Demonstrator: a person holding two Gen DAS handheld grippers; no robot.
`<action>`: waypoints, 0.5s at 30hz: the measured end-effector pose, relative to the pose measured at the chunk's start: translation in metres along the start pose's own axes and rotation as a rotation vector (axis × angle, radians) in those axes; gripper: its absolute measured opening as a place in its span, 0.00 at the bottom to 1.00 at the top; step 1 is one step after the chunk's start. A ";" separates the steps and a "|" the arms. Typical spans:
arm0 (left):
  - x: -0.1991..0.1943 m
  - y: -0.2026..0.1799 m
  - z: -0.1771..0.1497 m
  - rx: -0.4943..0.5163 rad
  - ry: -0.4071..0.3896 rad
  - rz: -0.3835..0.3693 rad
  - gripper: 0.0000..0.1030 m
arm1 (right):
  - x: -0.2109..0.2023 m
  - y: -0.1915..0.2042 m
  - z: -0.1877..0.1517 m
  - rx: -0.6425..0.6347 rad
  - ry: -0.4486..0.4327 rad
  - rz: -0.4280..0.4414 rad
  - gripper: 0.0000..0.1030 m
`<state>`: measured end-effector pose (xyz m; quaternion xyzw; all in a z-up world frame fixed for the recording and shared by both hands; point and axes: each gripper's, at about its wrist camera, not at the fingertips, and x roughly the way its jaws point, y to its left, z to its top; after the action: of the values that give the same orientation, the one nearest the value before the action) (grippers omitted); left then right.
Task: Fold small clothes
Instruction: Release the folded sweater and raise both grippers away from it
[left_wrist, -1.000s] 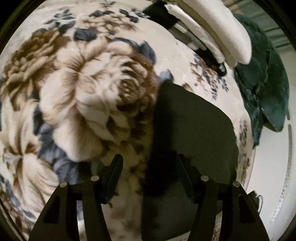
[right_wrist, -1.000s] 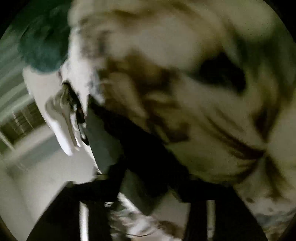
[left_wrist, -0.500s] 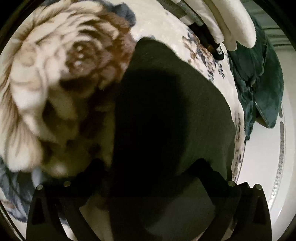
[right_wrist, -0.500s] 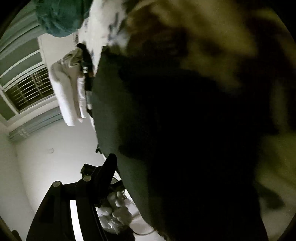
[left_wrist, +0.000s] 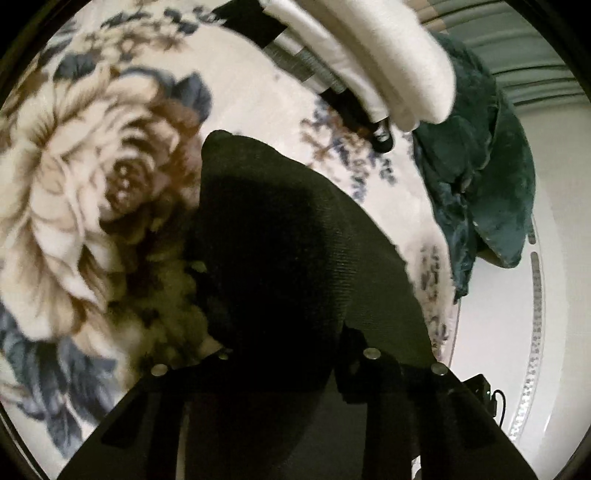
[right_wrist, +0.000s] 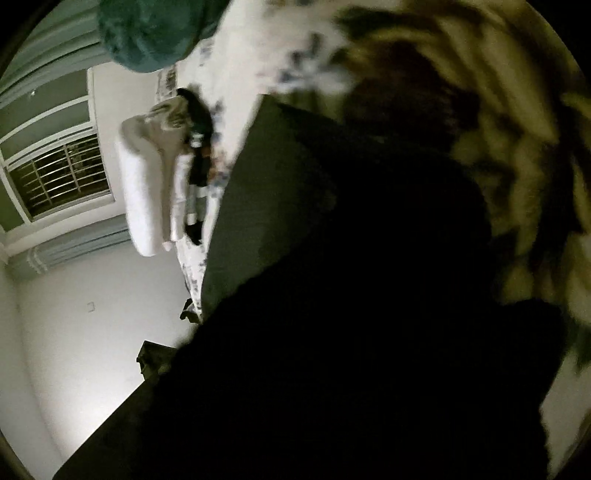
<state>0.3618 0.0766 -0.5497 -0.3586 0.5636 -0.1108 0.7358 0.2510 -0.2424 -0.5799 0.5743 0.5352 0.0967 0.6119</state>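
Note:
A dark grey-black garment (left_wrist: 295, 236) lies flat on the floral blanket (left_wrist: 85, 192). My left gripper (left_wrist: 286, 373) is low over its near edge, and the cloth sits between the two fingers, which stand close together. In the right wrist view the same garment (right_wrist: 280, 206) fills the frame. My right gripper (right_wrist: 332, 387) is a dark shape buried in shadow against the cloth, and its jaws do not show clearly.
A stack of folded white and striped clothes (left_wrist: 373, 59) lies at the far side of the blanket, also in the right wrist view (right_wrist: 147, 195). A teal plush throw (left_wrist: 484, 177) hangs at the bed's edge. A white wall (right_wrist: 92, 332) and a barred window (right_wrist: 55, 181) lie beyond.
My left gripper moved right onto the dark garment and its fingers closed in from wide open. My right gripper swung over the garment until the cloth filled its view.

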 end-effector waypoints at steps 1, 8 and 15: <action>-0.005 -0.005 0.002 0.004 0.001 -0.007 0.25 | -0.004 0.011 -0.002 -0.014 0.000 -0.002 0.20; -0.064 -0.061 0.053 0.066 -0.028 -0.053 0.24 | -0.028 0.125 -0.006 -0.141 -0.020 0.019 0.20; -0.123 -0.133 0.166 0.150 -0.104 -0.135 0.24 | -0.030 0.268 0.020 -0.292 -0.106 0.106 0.20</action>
<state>0.5035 0.1176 -0.3532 -0.3447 0.4895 -0.1833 0.7797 0.3870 -0.1901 -0.3516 0.5109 0.4512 0.1751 0.7105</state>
